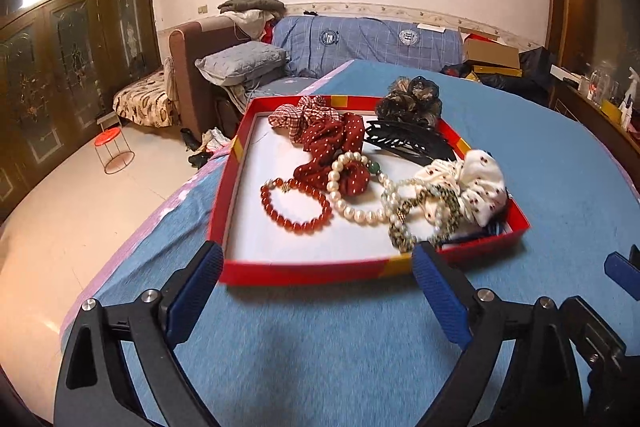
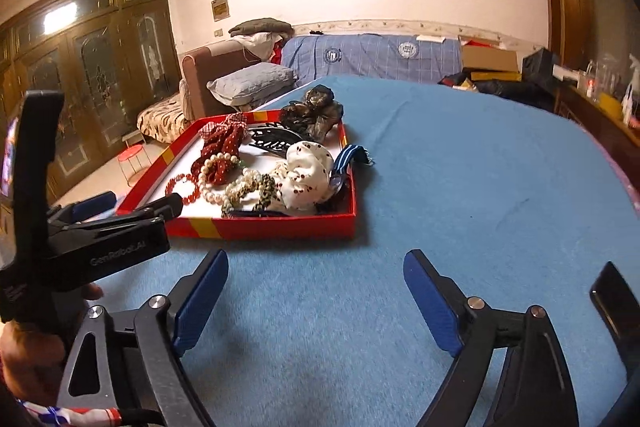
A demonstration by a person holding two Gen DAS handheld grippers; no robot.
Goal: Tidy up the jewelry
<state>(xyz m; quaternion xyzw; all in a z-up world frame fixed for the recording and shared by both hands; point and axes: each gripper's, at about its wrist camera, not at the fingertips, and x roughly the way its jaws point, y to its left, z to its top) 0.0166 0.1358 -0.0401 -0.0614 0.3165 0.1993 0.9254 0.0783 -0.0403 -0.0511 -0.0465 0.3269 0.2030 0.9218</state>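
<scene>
Spread across the foreground, a blue cloth (image 1: pixel 540 163) over a wide table. Near its left edge, a shallow red tray (image 1: pixel 320 269) with yellow patches on its rim, white inside.

Heaped in the tray's back and right half: a dark ruffled scrunchie (image 1: pixel 410 99) on the far rim, a black hair claw (image 1: pixel 408 143) just in front of it, a checked scrunchie (image 1: pixel 298 115) and a red dotted scrunchie (image 1: pixel 336 143) side by side. Against the right wall, a white scrunchie (image 1: pixel 476 183) with small red marks. Over that wall, seen from the right wrist, a blue-and-white striped band (image 2: pixel 352 155), possibly a watch strap; too small to tell.

On the white floor, a pearl strand (image 1: pixel 352 203) lapping the red dotted scrunchie, a red bead bracelet (image 1: pixel 296 205) touching it at left, a speckled green bead strand (image 1: pixel 404 227) tangled at right.

Just short of the tray's near rim, left gripper (image 1: pixel 318 267), blue pads spread wide, nothing between them. Beside the tray over bare cloth, right gripper (image 2: pixel 316 283), likewise wide apart and holding nothing.
</scene>
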